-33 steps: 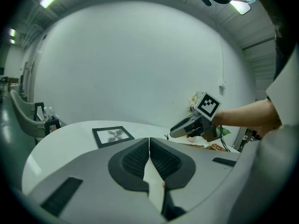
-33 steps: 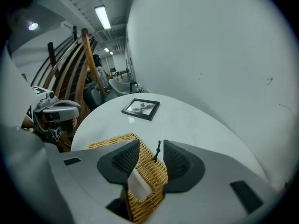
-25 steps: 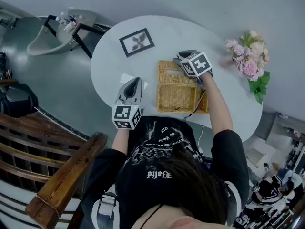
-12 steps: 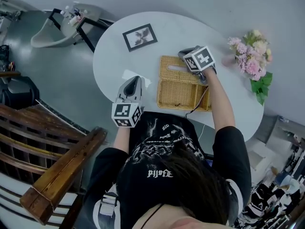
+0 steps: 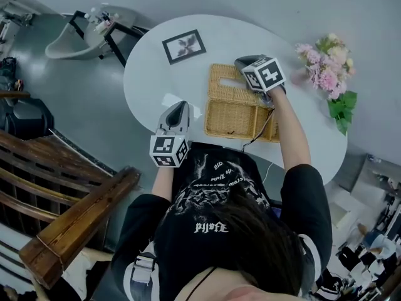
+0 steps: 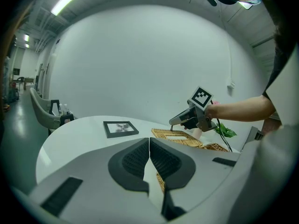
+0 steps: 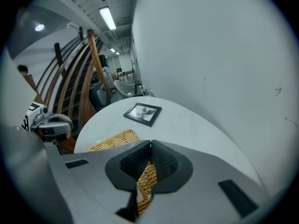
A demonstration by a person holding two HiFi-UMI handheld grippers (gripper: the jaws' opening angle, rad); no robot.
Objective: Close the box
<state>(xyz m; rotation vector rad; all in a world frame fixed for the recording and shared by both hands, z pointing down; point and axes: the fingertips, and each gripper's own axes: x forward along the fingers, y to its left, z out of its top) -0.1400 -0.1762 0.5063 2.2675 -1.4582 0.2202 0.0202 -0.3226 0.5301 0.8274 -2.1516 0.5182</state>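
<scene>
One box (image 5: 237,108); one frame (image 5: 184,46); one bouquet (image 5: 327,74)

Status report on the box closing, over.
Right gripper shut on lid, far corner. Left gripper shut, empty, left of box. The lid open, lying behind the box. Gripper's cable trails across the box.

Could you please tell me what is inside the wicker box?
Only bare woven floor shows inside the wicker box; the right forearm and a black cable cover its right end.

- Head view: steeply down on the counter (image 5: 232,42).
- Left gripper view: low, at its 7 o'clock edge.
- Right gripper view: close over box (image 7: 114,141); all share picture frame (image 7: 142,113).
</scene>
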